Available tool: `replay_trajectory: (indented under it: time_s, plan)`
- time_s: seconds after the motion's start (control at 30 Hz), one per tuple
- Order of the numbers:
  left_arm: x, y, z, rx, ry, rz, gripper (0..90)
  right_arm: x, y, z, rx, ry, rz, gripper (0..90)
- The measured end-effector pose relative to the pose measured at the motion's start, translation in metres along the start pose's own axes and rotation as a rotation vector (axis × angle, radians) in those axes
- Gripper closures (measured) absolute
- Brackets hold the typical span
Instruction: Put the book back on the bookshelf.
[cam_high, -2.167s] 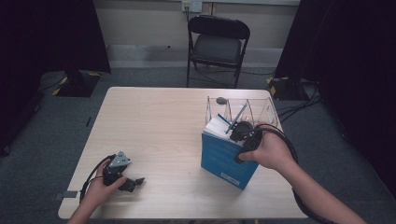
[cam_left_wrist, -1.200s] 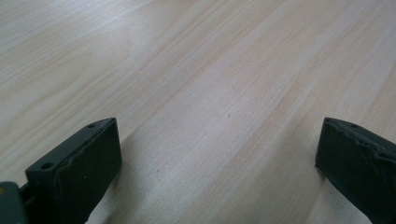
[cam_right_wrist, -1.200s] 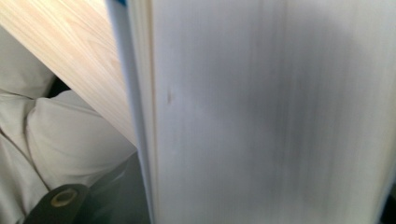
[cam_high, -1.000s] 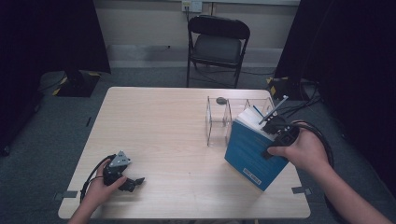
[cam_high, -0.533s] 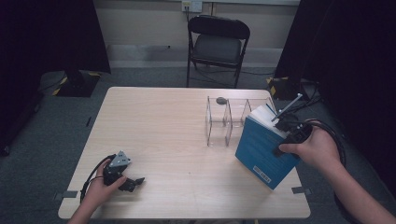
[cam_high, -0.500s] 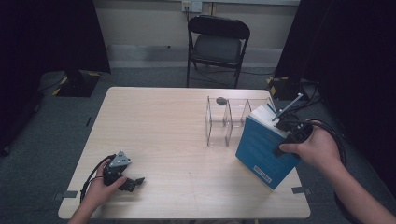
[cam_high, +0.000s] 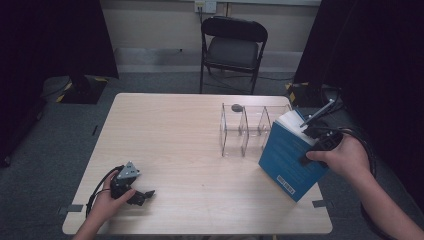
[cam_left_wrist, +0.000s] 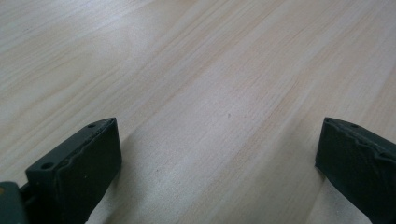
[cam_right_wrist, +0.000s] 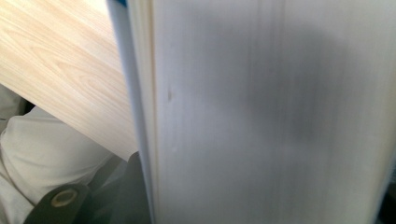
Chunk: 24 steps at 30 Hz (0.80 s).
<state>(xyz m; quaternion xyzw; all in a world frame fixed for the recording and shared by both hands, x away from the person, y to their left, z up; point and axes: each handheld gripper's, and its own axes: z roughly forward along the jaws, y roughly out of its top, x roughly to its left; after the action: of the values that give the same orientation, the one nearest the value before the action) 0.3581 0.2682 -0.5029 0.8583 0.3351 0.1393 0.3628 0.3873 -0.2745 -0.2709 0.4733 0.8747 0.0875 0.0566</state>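
A thick blue book (cam_high: 289, 156) with white page edges stands tilted at the table's right edge, just right of a clear acrylic divider rack (cam_high: 248, 131). My right gripper (cam_high: 314, 136) is shut on the book's upper edge, with a hand around it. In the right gripper view the pages (cam_right_wrist: 261, 116) loom close, the blue cover (cam_right_wrist: 118, 56) runs along their left, and one dark jaw sits at the bottom left. My left gripper (cam_high: 131, 189) rests on the table near the front left corner. Its jaws stand wide open over bare wood (cam_left_wrist: 219, 93).
The light wooden table (cam_high: 165, 135) has a small dark round object (cam_high: 236, 107) just behind the rack. A black folding chair (cam_high: 232, 47) stands beyond the far edge. Dark curtains hang on both sides. White cloth (cam_right_wrist: 42, 154) shows below the table edge.
My right gripper has carried the book from in front of the rack over to the table's right edge, still tilted. The left gripper has stayed where it was.
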Motion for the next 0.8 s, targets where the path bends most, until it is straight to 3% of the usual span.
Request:
replay_trajectory:
  time_s: [0.17,0.4,0.8]
  plan:
    - [0.0,0.0,0.0,0.0,0.0,0.0,0.0,-0.009,0.0,0.0,-0.009,0.016,0.031,61.8]
    - [0.0,0.0,0.0,0.001,0.0,0.002,0.0,-0.019,0.004,-0.001,0.011,-0.024,0.039,61.8]
    - [0.0,0.001,-0.001,0.013,0.002,0.002,0.0,-0.034,0.007,0.0,0.044,-0.052,0.073,61.8]
